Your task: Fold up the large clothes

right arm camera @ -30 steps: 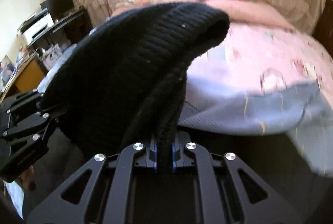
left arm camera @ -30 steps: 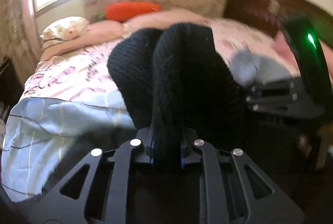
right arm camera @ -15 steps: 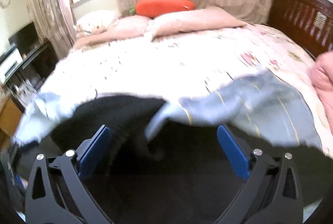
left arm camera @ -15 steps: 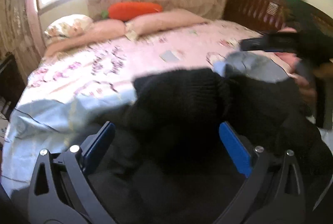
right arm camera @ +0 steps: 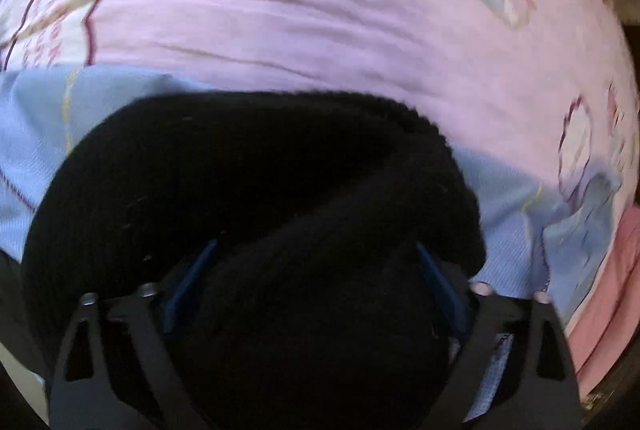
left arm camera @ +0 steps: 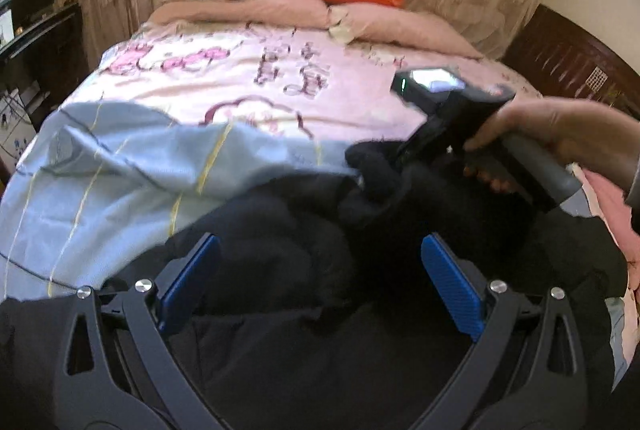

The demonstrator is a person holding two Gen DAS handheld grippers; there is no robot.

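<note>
Since a second ago both tongs have let go of the black knit garment point(left arm camera: 304, 270). We are finding the left gripper point(left arm camera: 320, 282) spread above it, the right gripper point(right arm camera: 316, 290) spread with knit bunched between. We are judging regrasping is next.

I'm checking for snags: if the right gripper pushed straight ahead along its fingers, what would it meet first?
The black knit garment bunched between the right gripper's open fingers; beyond it, the bed cover.
</note>
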